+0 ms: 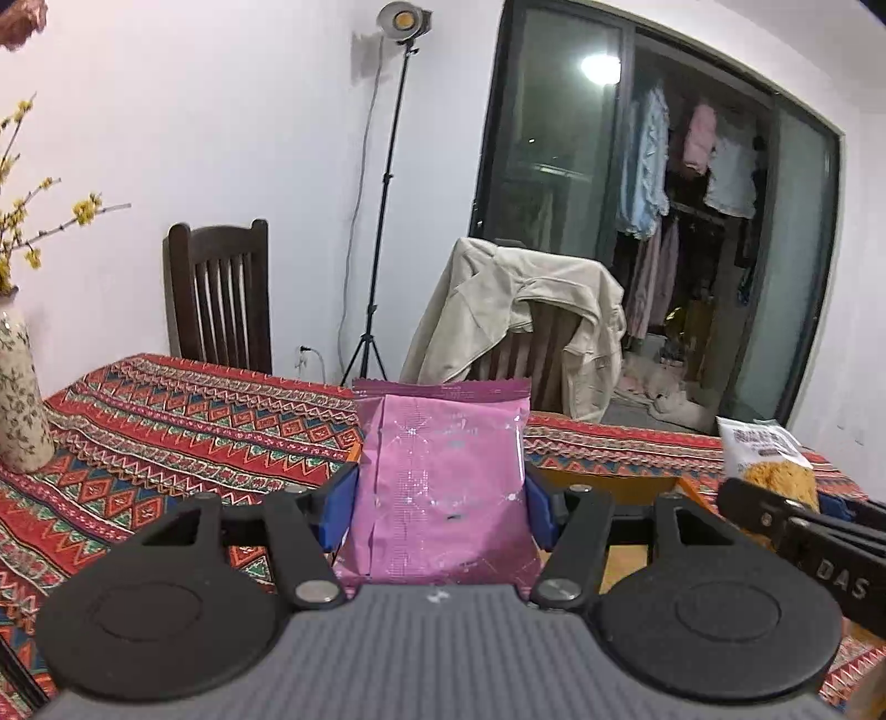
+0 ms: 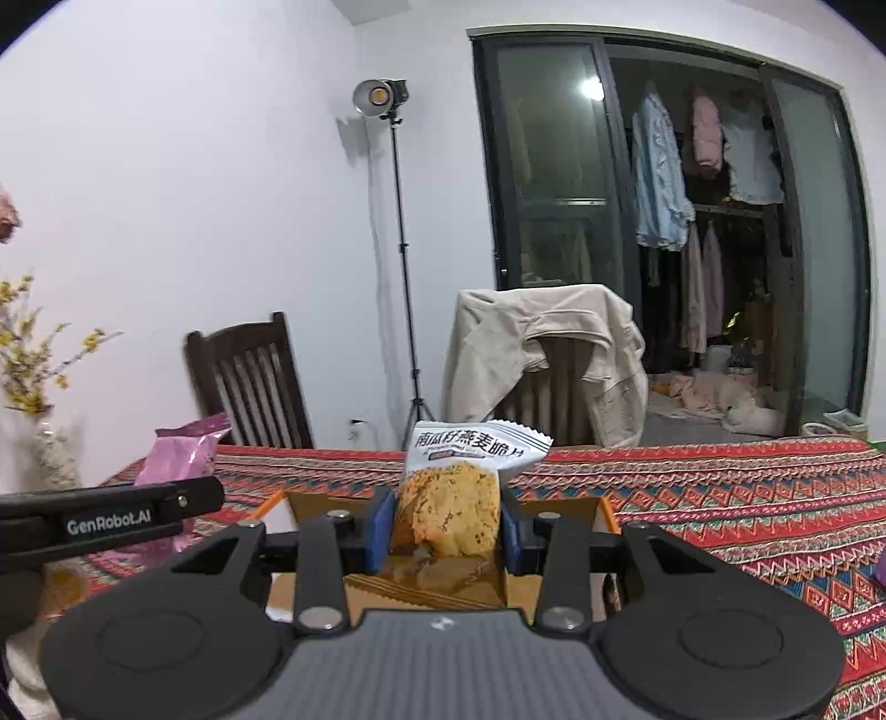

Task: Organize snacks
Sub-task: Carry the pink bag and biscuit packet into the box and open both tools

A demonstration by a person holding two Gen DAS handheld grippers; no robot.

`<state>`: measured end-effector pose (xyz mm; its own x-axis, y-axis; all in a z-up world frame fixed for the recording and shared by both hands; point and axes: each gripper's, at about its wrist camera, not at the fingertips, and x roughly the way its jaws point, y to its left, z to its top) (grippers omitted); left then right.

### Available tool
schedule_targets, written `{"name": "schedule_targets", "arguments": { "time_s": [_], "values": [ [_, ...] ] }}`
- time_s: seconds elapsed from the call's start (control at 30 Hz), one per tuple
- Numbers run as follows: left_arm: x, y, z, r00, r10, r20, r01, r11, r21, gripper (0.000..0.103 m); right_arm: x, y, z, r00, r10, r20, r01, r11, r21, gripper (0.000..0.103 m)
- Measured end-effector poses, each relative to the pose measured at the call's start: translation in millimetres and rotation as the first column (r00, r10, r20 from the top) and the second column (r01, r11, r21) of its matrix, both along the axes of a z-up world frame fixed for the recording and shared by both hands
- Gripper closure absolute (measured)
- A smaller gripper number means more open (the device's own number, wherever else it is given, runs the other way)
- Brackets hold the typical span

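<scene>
Well, both tools were loaded at that moment. The left tool (image 1: pixel 440 501) pinched a pink snack packet (image 1: pixel 440 487) between its blue pads (image 1: pixel 339 512), the packet standing upright with its crimped top edge pointing away from the camera, lifted above the table (image 1: pixel 166 421) with its red patterned cloth. Over on the other side, the right tool (image 2: pixel 446 523) squeezed a white oat crisp packet (image 2: pixel 459 493) with black Chinese lettering and a picture of a golden crisp on its front, also upright, the blue pads (image 2: pixel 379 529) pressing in on both of its sides. That packet hung right over an open cardboard box (image 2: pixel 288 512) with an orange rim, which sat on the table just beneath the tools; from the left wrist view the box (image 1: pixel 603 476) showed as a brown edge behind the pink packet. The two tools rode side by side, near each other: the right wrist view caught the pink packet (image 2: pixel 183 448) off to its left above a black tool arm, and the left wrist view caught the white packet (image 1: pixel 769 459) off to its right. At the far left edge of the table stood a floral vase (image 1: pixel 19 399) with yellow blossom twigs. Beyond the far edge were a dark wooden chair (image 1: pixel 221 293), a second chair draped with a beige jacket (image 1: pixel 520 310), and a studio light on a stand (image 1: pixel 396 25).
</scene>
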<state>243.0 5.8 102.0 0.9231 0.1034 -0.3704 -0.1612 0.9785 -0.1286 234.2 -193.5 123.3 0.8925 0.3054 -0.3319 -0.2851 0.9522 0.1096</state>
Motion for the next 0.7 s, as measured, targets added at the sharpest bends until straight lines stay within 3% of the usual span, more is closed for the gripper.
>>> {"name": "schedule_targets", "arguments": {
  "time_s": [0.23, 0.4, 0.5, 0.57, 0.63, 0.7],
  "values": [
    [23, 6, -34, 0.999, 0.010, -0.052, -0.009, 1.000, 0.030, 0.042, 26, -4, -33, 0.997, 0.027, -0.077, -0.025, 0.999, 0.023, 0.066],
    [29, 9, -43, 0.997, 0.017, -0.076, -0.014, 0.999, 0.035, 0.042, 32, -4, -40, 0.994, 0.035, -0.105, -0.033, 0.999, 0.026, 0.066],
    [26, 10, -44, 0.998, 0.014, -0.065, -0.012, 0.999, 0.033, 0.037, 32, -4, -43, 0.992, 0.045, -0.115, -0.042, 0.999, 0.023, 0.060],
    [23, 11, -42, 0.999, 0.022, -0.048, -0.020, 0.999, 0.032, 0.012, 32, -4, -43, 0.992, 0.042, -0.119, -0.040, 0.999, 0.022, 0.049],
    [19, 11, -41, 0.999, 0.045, -0.023, -0.044, 0.998, 0.037, 0.002, 31, -6, -44, 0.991, 0.037, -0.125, -0.033, 0.999, 0.034, 0.008],
    [17, 11, -38, 0.998, 0.062, -0.008, -0.061, 0.997, 0.043, 0.000, 30, -8, -44, 0.992, 0.034, -0.122, -0.029, 0.999, 0.041, 0.000]
  ]
}}
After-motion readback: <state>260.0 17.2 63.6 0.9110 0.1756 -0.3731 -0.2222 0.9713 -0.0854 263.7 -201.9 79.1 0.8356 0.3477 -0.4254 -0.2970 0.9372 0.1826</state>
